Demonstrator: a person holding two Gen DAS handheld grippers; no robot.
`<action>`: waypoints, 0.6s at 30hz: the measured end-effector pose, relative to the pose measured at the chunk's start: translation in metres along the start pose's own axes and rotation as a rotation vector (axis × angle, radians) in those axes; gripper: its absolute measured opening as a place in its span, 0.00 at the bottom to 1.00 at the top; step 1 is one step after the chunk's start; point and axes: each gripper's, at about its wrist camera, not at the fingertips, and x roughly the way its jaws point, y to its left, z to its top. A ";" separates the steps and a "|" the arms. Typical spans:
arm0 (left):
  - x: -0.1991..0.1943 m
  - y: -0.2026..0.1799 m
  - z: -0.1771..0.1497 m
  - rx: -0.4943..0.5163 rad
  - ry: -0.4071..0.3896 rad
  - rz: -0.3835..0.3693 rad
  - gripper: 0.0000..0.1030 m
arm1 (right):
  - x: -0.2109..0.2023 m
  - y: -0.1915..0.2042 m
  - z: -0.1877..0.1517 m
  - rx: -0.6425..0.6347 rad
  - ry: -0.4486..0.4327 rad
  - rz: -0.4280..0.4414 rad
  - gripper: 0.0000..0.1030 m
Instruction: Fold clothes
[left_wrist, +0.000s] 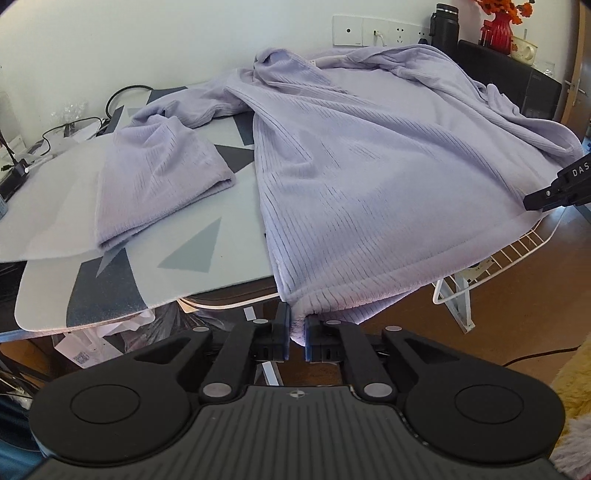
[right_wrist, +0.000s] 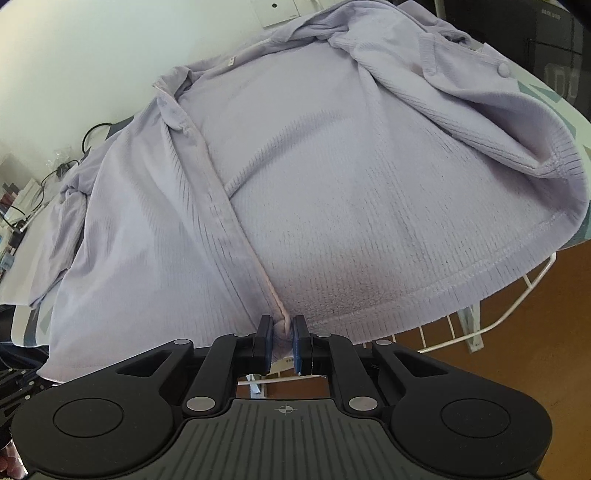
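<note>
I had the lilac cardigan (left_wrist: 369, 177) spread across the table (left_wrist: 207, 236), its hem hanging over the near edge. My left gripper (left_wrist: 297, 332) pinched the hem corner; my right gripper (right_wrist: 282, 339) clamped the button placket's lower end.

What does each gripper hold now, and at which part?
Both hold the lilac cardigan at its bottom hem: left gripper at a hem corner, right gripper at the button-strip end.
</note>
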 end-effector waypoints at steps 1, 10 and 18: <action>0.001 -0.001 0.001 0.000 0.009 0.000 0.18 | 0.002 -0.001 0.001 0.010 0.017 -0.007 0.10; -0.040 0.046 0.014 -0.100 -0.018 -0.104 0.74 | -0.025 -0.001 0.044 0.036 0.034 -0.042 0.53; -0.056 0.115 0.101 -0.248 -0.220 -0.020 0.73 | -0.039 0.020 0.134 -0.059 -0.110 -0.001 0.53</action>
